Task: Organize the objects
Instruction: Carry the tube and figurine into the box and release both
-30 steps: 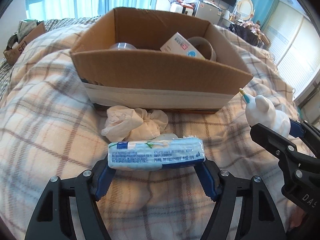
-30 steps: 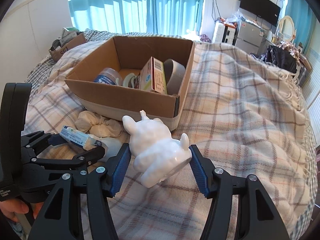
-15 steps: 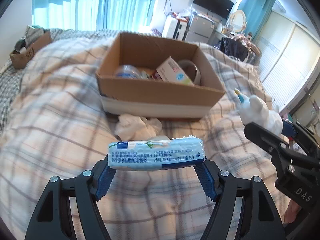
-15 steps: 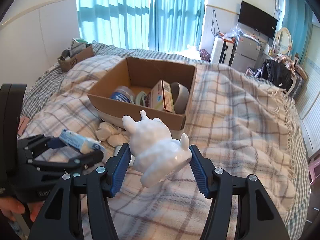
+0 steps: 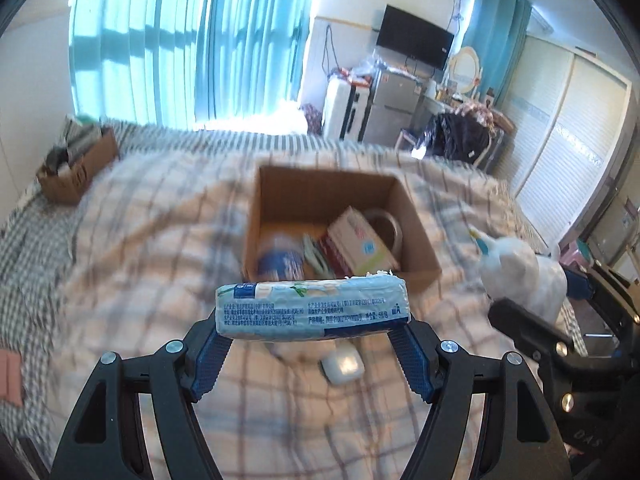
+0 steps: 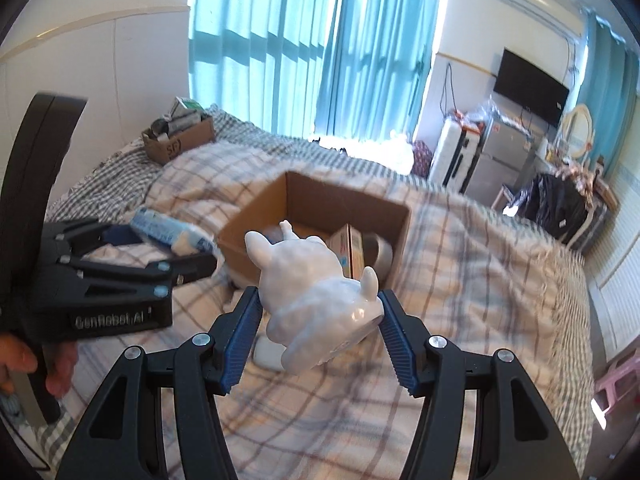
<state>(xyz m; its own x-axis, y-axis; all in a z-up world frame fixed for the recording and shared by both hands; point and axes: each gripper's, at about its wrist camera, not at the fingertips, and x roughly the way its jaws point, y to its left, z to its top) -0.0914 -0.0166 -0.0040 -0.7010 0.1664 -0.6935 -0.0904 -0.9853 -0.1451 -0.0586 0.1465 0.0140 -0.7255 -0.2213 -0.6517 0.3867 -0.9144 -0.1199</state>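
Both jaws loaded, held above the bed.

Left gripper (image 5: 312,344): jaws clamped on the ends of a blue tissue pack (image 5: 312,307), lying crosswise between the pads. Right gripper (image 6: 320,326): jaws clamped on a white animal figurine (image 6: 316,300), tilted. Open cardboard box (image 5: 420,236) sits ahead of and below both, on the plaid blanket (image 6: 480,280); 1 small white case (image 5: 343,366) lies under the left jaws.

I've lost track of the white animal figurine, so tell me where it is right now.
The white figurine is clamped in the right gripper, held in the air in front of the open cardboard box on the plaid blanket; the left wrist view shows it at far right.
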